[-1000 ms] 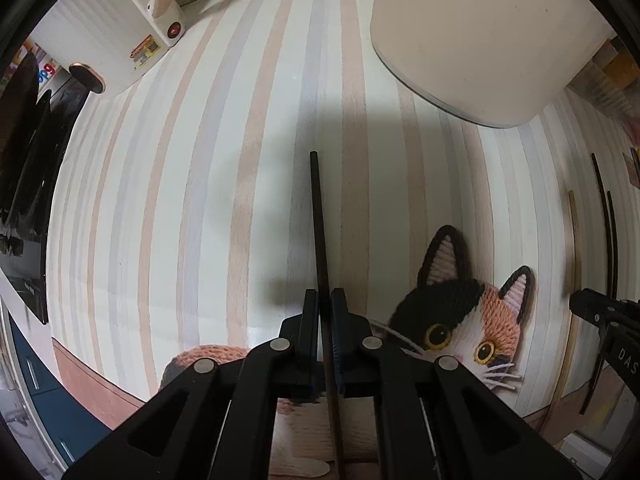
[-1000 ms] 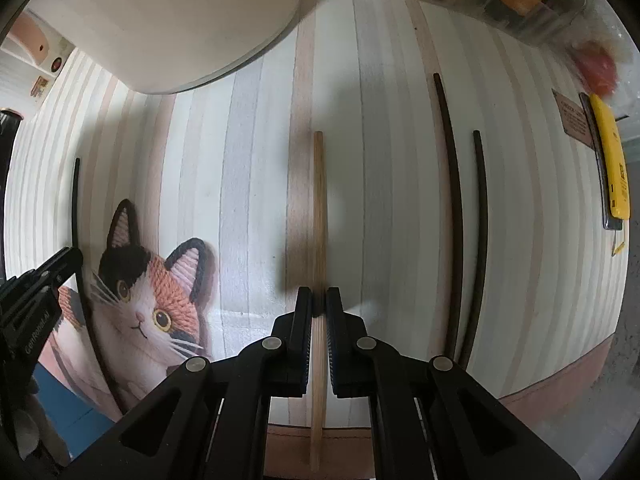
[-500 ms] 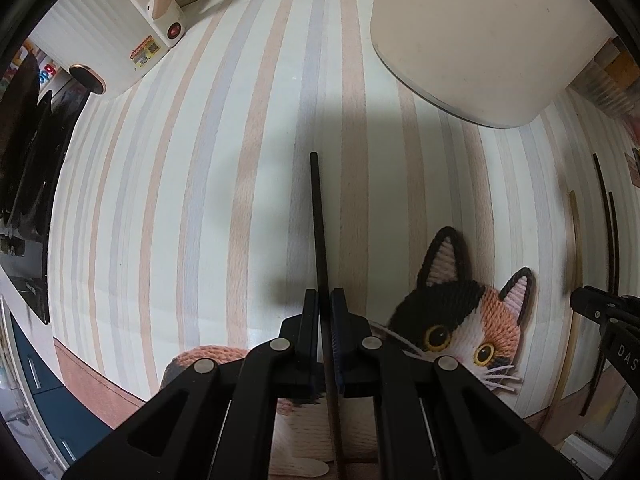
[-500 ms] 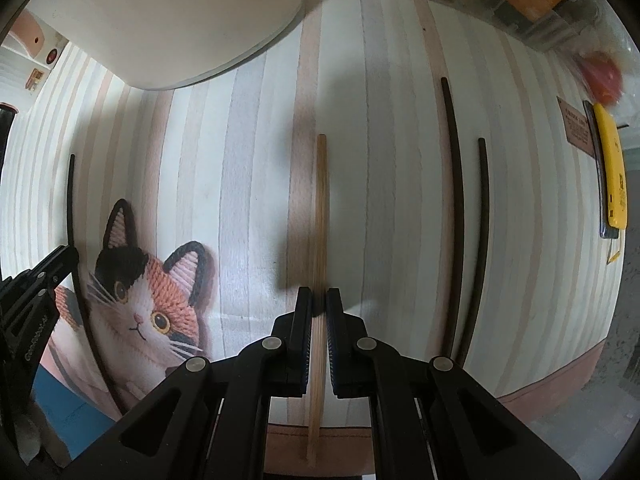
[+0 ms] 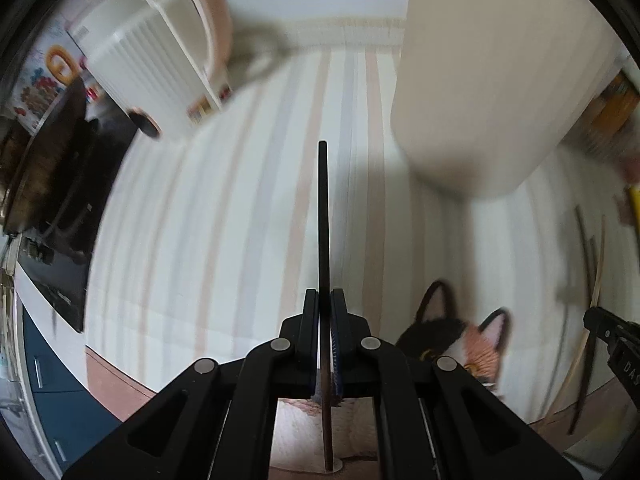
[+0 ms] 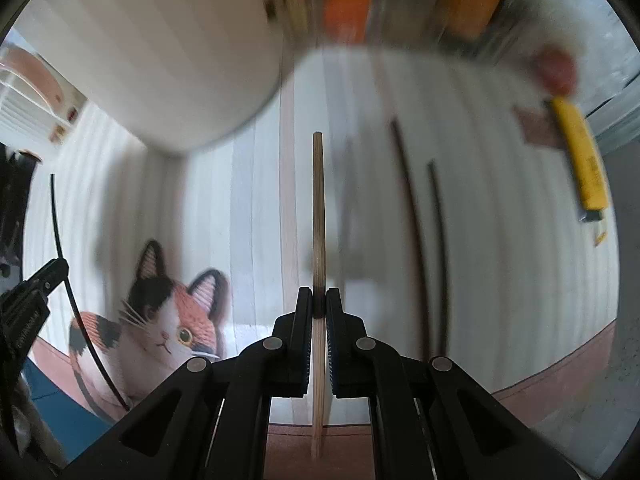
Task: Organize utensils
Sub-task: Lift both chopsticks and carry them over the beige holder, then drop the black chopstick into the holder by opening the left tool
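Item: left gripper (image 5: 324, 300), jaws clamped on a slim black chopstick (image 5: 322, 216) that runs straight up toward 12 o'clock in its own view. Item: right gripper (image 6: 319, 300), jaws clamped on a pale round wooden chopstick (image 6: 317, 208), likewise pointing to 12 o'clock. Both sticks appear clear of the pastel-striped placemat (image 5: 224, 216) below; heavy blur prevents certainty. Item: two dark chopsticks (image 6: 416, 240) lying loose and roughly parallel on the mat at 3 o'clock of the right gripper, apart from each other. Item: large cream rounded container (image 5: 492, 80) at 1 o'clock in the left view and 11 o'clock in the right; probably the destination, opening not visible. Item: white ribbed rack with pink rim (image 5: 152, 52) at 10 o'clock of the left gripper. Item: calico cat-shaped embroidered coaster (image 6: 168, 316) between the two grippers. Item: yellow bar-shaped tool (image 6: 580, 160) at the mat's edge, 2 o'clock in the right view. Progress, judged: early to middle; two sticks in hand, none seen stowed, at least two yet to collect. Clearance: open striped surface ahead of both grippers; the container wall crowds the upper field, the mat's brown border (image 6: 560, 364) lies close at 5 o'clock, and the grippers work near one another.
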{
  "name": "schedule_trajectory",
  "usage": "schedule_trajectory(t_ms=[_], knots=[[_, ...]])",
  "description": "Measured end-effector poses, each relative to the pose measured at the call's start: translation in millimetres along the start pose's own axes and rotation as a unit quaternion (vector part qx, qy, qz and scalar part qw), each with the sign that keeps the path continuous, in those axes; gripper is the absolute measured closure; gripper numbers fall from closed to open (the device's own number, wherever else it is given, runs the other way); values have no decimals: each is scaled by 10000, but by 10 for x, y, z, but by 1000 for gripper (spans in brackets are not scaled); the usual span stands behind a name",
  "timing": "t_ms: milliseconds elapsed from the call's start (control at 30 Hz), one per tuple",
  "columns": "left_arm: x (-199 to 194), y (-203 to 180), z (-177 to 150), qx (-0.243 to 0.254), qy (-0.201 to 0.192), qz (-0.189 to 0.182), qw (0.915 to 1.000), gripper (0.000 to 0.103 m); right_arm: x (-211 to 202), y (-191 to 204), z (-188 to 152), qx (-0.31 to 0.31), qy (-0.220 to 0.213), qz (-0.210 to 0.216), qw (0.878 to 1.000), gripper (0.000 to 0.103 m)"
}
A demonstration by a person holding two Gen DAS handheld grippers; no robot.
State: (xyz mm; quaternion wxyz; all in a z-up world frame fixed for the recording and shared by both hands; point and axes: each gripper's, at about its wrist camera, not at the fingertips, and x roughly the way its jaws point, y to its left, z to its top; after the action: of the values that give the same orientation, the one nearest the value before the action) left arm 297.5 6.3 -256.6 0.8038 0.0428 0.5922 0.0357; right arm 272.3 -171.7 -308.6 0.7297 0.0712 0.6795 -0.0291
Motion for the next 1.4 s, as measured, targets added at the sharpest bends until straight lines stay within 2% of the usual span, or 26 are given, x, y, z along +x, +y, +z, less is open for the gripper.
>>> schedule_trajectory(t_ms=[133, 267, 433, 667, 800, 933, 1200, 1300, 1400], knots=[[-374, -2, 34, -43, -505, 2, 9987, 100, -346, 6, -21, 3, -573, 88, 9983, 96], [-634, 60, 44, -126, -835, -50, 9964, 100, -627, -43, -31, -11, -1071, 107, 9942, 96], [-881, 169, 87, -262, -1170, -92, 9927, 100, -987, -114, 53, 13, -1535, 207, 9879, 96], [-1221, 357, 318, -614, -1598, -160, 9851, 100, -1421, -161, 299, 125, -2063, 429, 9775, 96], [-1515, 486, 492, -936, -1836, -444, 9775, 100, -1746, -145, 471, 222, -2348, 658, 9696, 96], [-1898, 581, 681, -1217, -2146, -854, 9653, 101, -2080, -127, 687, 363, -2644, 879, 9597, 96], [-2486, 577, 1141, -1334, -2749, -1436, 9413, 101, -2672, -31, 1128, 431, -3233, 1123, 9386, 96], [-2596, 501, 1350, -1279, -2874, -1575, 9361, 101, -2809, 20, 1284, 399, -3425, 1140, 9317, 96], [-2602, 419, 1560, -1165, -2903, -1683, 9348, 101, -2862, 68, 1447, 403, -3527, 1131, 9280, 96]])
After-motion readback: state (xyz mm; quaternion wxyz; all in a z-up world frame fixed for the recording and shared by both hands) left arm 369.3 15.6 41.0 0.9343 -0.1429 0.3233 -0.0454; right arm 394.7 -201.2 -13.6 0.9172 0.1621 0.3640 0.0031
